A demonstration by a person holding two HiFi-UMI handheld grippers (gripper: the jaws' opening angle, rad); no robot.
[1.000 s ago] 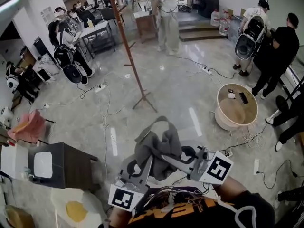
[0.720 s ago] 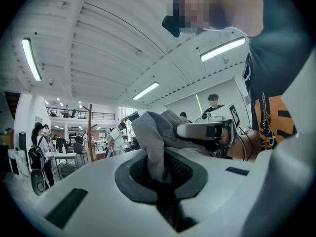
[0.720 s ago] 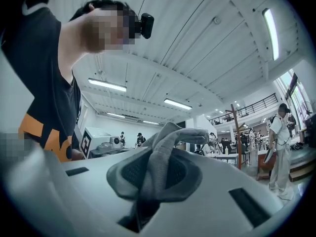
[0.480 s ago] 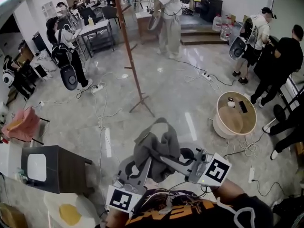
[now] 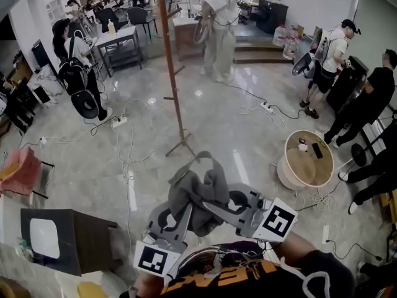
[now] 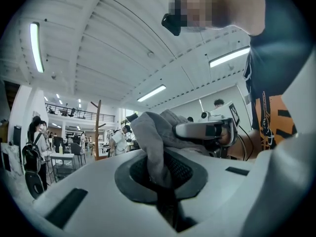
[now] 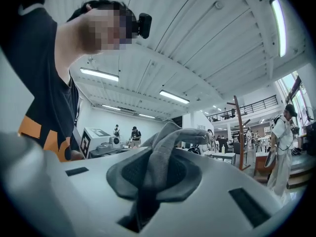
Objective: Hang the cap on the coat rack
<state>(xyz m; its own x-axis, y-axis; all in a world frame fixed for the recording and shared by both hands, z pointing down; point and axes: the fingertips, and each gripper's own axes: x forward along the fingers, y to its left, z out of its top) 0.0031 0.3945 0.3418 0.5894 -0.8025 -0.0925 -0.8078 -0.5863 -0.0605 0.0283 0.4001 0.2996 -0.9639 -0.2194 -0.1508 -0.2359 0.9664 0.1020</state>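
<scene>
While your left gripper (image 5: 188, 208) and right gripper (image 5: 211, 205) are each clamped on a fold of the grey cap (image 5: 201, 191), bunched between them before your chest, treat it as light, soft and floppy. Pinching opposite edges should spread its opening for the coat rack (image 5: 174, 79), well apart ahead.

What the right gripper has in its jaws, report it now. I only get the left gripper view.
Observer: The right gripper is shut on a fold of the grey cap.
Operator: Describe the floor between us and the coat rack.
Observer: In the head view, the coat rack stands ahead and slightly left. White cables trail over the floor left of its base.
</scene>
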